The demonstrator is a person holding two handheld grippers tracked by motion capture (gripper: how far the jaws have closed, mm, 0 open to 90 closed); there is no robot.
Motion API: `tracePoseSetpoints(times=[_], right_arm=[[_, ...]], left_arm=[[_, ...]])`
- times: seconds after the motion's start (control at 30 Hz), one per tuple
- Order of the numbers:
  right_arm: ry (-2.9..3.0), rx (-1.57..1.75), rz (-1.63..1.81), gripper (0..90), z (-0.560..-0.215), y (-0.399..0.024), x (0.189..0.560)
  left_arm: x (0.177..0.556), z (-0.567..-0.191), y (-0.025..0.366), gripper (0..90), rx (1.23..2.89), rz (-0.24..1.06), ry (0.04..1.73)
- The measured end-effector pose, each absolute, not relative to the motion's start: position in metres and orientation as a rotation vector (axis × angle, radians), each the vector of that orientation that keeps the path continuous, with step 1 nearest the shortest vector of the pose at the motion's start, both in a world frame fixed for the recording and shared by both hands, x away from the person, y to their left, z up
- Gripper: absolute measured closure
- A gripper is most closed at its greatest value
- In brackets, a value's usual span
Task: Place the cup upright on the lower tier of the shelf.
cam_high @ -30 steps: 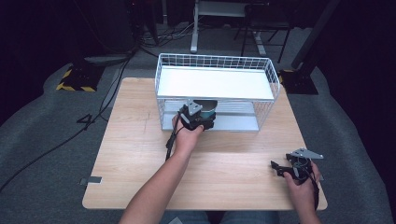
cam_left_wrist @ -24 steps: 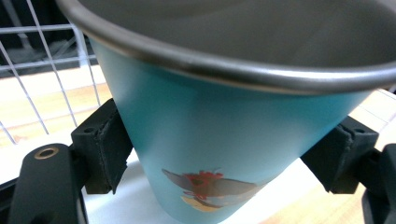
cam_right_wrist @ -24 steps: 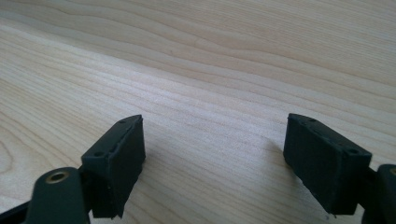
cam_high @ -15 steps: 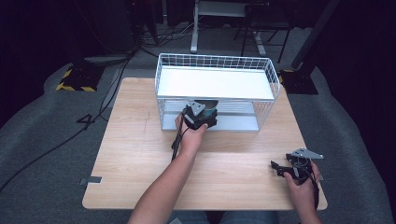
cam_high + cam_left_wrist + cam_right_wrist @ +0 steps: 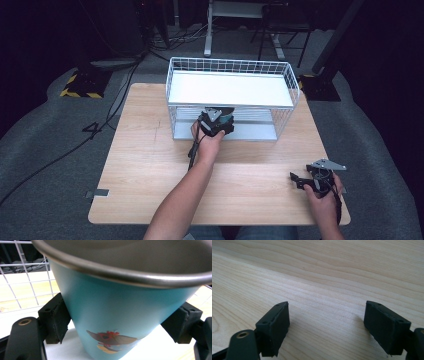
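Observation:
A teal cup (image 5: 120,312) with a dark metal rim and a small bird picture sits between the jaws of my left gripper (image 5: 117,323), and both pads press on its sides. From above, the cup (image 5: 228,119) and left gripper (image 5: 218,121) are at the front opening of a white wire rack (image 5: 230,89), at its lower shelf (image 5: 257,131). Whether the cup's base rests on the shelf stays hidden. My right gripper (image 5: 296,181) is near the table's front right corner, open. Bare wood lies between its jaws (image 5: 334,325).
The wooden table (image 5: 145,170) carries the rack at its far middle. The rack's upper shelf is a bare white board with a wire rim around it. The left gripper's cable (image 5: 191,152) trails beside the left wrist. Dark floor, stands and cables surround the table.
My left gripper has shifted a little to the right along the rack's front with the cup in it. The right gripper has stayed in place.

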State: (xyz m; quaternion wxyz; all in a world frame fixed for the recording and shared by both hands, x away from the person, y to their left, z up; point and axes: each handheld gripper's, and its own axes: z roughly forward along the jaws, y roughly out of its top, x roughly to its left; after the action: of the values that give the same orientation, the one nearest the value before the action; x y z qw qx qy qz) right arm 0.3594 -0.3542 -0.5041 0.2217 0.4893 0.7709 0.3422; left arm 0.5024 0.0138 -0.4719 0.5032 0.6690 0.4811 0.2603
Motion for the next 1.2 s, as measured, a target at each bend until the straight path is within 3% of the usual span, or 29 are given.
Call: tracePoseSetpoints(times=[0.3, 0.33, 0.43, 0.9, 1.2], right_arm=[[2.130, 1.352, 0.946, 21.1, -0.504, -0.354, 0.359], [2.130, 1.352, 0.946, 21.1, -0.504, -0.354, 0.359], [2.130, 1.352, 0.946, 21.1, -0.504, -0.354, 0.359], [2.130, 1.352, 0.946, 21.1, -0.504, -0.354, 0.359], [2.130, 1.352, 0.946, 21.1, -0.504, -0.354, 0.359]], left_arm=[[0.510, -0.480, 0.011, 18.6, 1.644, 0.575, 1.174], [0.510, -0.480, 0.013, 18.5, 1.657, 0.632, 1.184], [0.511, -0.480, 0.011, 18.5, 1.666, 0.582, 1.151], [0.507, -0.476, 0.009, 15.1, 1.680, 0.648, 1.143], [0.498, -0.470, 0.018, 15.0, 1.686, 0.622, 1.124]])
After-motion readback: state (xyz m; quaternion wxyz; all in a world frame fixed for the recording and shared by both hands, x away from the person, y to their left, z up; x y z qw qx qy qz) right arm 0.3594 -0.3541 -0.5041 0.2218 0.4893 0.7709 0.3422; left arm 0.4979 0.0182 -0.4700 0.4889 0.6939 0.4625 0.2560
